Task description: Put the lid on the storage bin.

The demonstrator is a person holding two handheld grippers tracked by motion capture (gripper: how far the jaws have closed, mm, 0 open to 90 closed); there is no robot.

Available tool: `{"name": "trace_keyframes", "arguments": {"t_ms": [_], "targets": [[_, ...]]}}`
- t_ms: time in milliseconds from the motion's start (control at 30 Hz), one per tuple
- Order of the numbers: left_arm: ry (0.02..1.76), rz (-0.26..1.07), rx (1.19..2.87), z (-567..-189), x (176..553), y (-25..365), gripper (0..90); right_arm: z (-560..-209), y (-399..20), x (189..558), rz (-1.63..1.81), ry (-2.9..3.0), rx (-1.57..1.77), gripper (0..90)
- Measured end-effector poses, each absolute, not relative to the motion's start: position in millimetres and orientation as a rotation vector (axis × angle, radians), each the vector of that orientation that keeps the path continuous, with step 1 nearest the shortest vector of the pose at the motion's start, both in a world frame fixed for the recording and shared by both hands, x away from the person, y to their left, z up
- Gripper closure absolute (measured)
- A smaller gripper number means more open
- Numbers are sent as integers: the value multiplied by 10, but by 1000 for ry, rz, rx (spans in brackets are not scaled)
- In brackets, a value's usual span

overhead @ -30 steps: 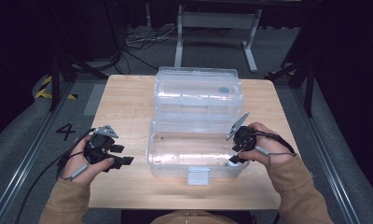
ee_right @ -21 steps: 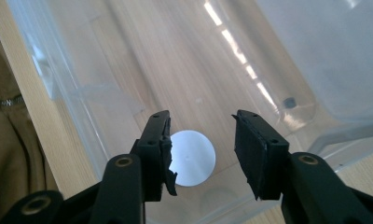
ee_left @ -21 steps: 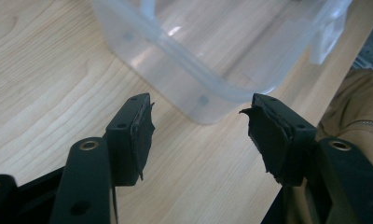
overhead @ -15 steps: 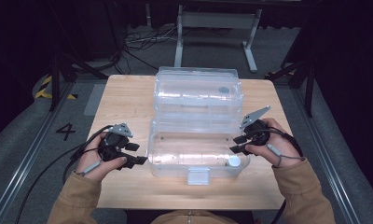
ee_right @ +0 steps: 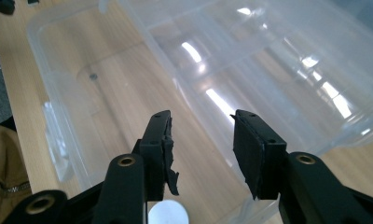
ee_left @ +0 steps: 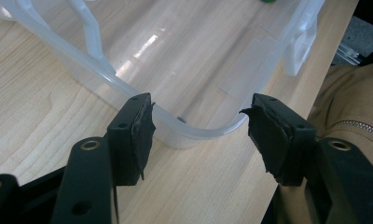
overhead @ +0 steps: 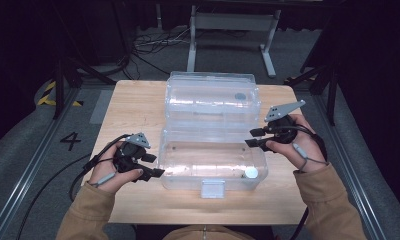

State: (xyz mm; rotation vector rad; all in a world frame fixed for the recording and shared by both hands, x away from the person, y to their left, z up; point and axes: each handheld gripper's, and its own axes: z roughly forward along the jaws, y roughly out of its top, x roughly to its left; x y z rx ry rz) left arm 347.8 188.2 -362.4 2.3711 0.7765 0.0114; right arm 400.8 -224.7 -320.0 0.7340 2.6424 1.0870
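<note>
The wooden table (overhead: 138,107) carries a clear plastic box (overhead: 210,160) lying open at its middle, the lid (overhead: 210,100) folded back on the far side and a latch tab (overhead: 212,188) on the near wall. A small white round cap (overhead: 250,173) lies inside the box at its near right corner. The left gripper (overhead: 155,172) sits at the box's near left corner, jaws spread wide with the corner rim between them, pads not pressing. The right gripper (overhead: 252,138) hangs over the box's right end; its jaws have just been closing, gaping on nothing. A "4" (overhead: 70,141) marks the floor at left
</note>
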Motion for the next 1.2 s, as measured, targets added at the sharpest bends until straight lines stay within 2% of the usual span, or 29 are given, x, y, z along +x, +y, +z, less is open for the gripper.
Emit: {"name": "trace_keyframes", "arguments": {"t_ms": [467, 1200], "targets": [[768, 23, 2363, -3604, 3465, 1893, 406, -2929, -2050, 4405, 1166, 2571, 698, 551], [730, 4, 2357, -3636, 3453, 1805, 406, -2966, -1846, 4867, 1174, 2617, 681, 541]]}}
